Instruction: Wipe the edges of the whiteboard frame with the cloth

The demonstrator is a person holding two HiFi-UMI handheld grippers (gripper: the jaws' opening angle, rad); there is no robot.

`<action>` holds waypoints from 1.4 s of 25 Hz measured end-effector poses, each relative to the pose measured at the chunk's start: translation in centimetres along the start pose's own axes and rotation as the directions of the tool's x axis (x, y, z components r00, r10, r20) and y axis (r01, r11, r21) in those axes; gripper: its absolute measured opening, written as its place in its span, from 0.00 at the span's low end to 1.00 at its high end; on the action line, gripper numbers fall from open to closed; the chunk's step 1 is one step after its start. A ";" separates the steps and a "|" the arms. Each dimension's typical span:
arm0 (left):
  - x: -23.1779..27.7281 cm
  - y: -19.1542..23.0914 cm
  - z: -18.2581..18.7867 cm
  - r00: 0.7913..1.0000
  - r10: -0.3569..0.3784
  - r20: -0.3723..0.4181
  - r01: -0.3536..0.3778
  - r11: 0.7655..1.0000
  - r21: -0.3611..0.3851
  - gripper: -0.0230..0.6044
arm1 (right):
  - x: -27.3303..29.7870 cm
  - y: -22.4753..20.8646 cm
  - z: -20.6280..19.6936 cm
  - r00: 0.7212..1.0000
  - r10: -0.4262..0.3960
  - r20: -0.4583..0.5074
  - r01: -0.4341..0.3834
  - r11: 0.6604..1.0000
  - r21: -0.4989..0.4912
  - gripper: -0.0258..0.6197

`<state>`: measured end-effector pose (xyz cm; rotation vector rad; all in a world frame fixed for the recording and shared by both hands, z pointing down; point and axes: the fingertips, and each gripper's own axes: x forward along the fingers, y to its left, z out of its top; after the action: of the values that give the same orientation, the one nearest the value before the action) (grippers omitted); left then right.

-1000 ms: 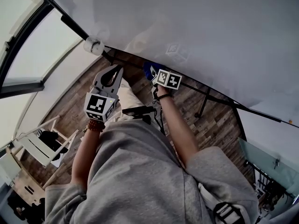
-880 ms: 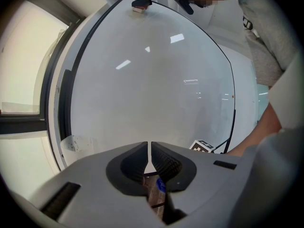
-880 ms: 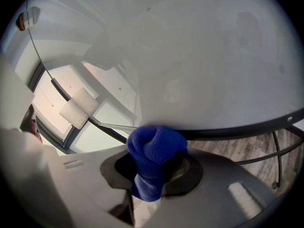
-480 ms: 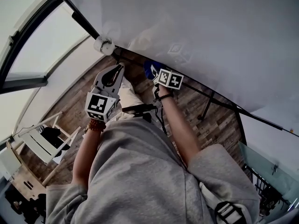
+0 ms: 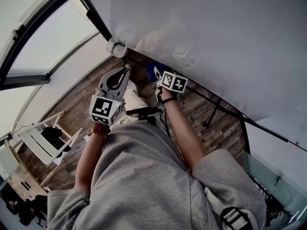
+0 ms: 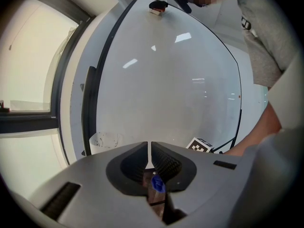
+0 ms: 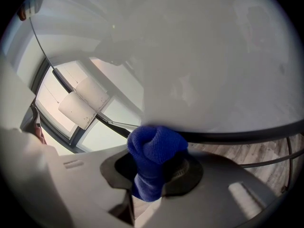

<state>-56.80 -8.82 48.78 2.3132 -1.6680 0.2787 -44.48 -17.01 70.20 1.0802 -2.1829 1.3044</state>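
Note:
The whiteboard (image 5: 206, 28) fills the top of the head view, with its black frame (image 5: 98, 23) running down the left side to a lower corner. My right gripper (image 5: 156, 73) is shut on a bunched blue cloth (image 5: 152, 70). In the right gripper view the cloth (image 7: 154, 148) presses against the board's lower frame edge (image 7: 237, 137). My left gripper (image 5: 125, 68) hangs just left of it, below the corner, touching nothing. Its jaws are closed to a thin slit in the left gripper view (image 6: 150, 148), with nothing between them.
A white round piece (image 5: 116, 47) sits at the board's lower corner. Below are the wooden floor (image 5: 220, 128), a black stand leg (image 5: 211, 111) and white chairs (image 5: 41, 145) at the left. Windows (image 5: 29, 37) lie to the left of the board.
The head view has swung, so the board's corner and white piece now appear further right and higher. Both grippers keep almost the same place, and the cloth stays at the lower frame edge.

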 end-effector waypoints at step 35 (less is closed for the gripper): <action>-1.3 6.5 -1.1 0.991 0.133 -0.033 -0.135 0.989 -0.068 0.08 | 7.9 10.0 0.4 0.987 0.158 -0.040 -0.159 0.987 -0.020 0.22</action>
<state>-63.38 -9.24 50.09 2.1412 -1.7926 0.2741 -57.16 -17.93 69.41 0.8805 -2.2884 1.3510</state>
